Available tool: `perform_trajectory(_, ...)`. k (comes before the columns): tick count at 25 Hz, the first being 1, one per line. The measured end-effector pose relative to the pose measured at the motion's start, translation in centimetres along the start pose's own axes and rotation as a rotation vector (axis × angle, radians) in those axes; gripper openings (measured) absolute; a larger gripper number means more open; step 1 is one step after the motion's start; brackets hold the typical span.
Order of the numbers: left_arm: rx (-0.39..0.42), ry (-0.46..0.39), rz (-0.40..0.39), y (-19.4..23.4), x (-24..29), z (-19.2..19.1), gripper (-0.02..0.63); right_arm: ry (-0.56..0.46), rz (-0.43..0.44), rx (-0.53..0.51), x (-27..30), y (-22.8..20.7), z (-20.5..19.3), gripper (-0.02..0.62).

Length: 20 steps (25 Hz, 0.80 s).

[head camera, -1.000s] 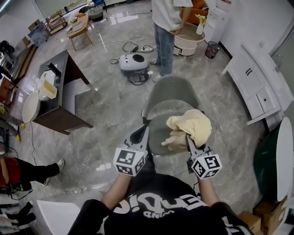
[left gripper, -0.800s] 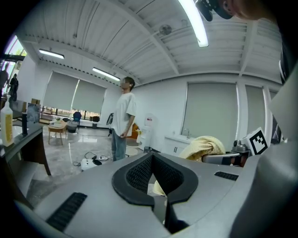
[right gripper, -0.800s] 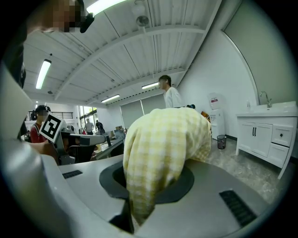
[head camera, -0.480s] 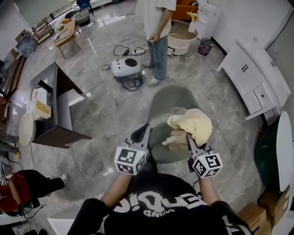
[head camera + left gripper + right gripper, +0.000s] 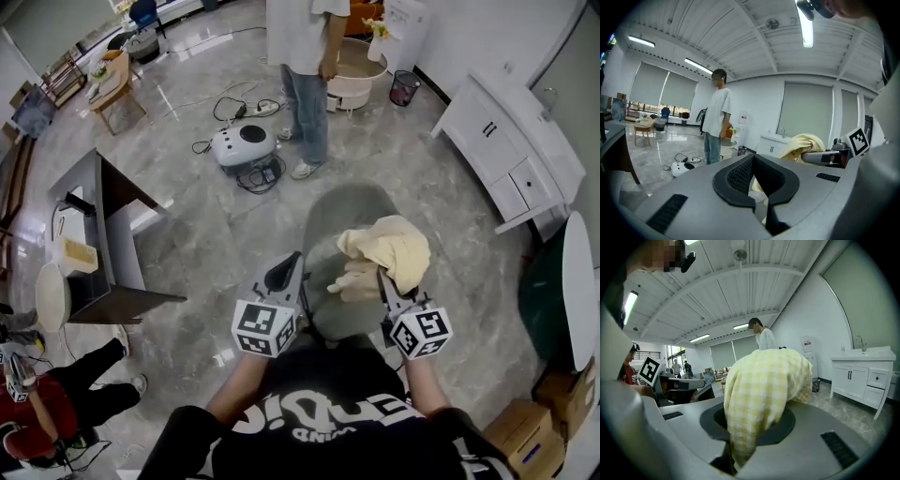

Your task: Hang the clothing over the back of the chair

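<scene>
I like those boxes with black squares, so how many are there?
2. One black-and-white marker cube sits on the left gripper, one on the right gripper, which grips the yellow checked cloth. None seems hidden.

Far across the grey marble floor [image 5: 206, 244] we've got a person [image 5: 302, 75] in a white top and jeans, standing. Just left of their feet, a white rounded appliance [image 5: 242, 145] sits among loose black cables, with a power strip [image 5: 265, 109] beyond it. On the left we see a dark desk [image 5: 122, 267], and far left a small wooden table [image 5: 112, 84]. Over on the right there are white cabinets [image 5: 506, 155] and a dark waste bin [image 5: 404, 88] at their far end. Near left, someone in red [image 5: 42, 408] has their legs stretched out. Near right, cardboard boxes [image 5: 534, 441].
</scene>
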<state>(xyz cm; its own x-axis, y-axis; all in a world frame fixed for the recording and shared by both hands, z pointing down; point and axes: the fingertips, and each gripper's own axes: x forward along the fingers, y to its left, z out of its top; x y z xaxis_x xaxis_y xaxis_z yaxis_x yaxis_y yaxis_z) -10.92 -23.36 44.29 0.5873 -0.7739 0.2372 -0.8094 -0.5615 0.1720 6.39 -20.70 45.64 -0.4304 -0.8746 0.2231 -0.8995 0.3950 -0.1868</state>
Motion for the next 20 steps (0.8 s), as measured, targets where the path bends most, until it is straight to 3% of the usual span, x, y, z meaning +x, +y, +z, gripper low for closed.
perform_trajectory(20,-0.004,-0.014,0.012,0.8,6.7,1.8,0.015,-0.002,0.083,-0.056,6.2,-4.1,4.4,0.075)
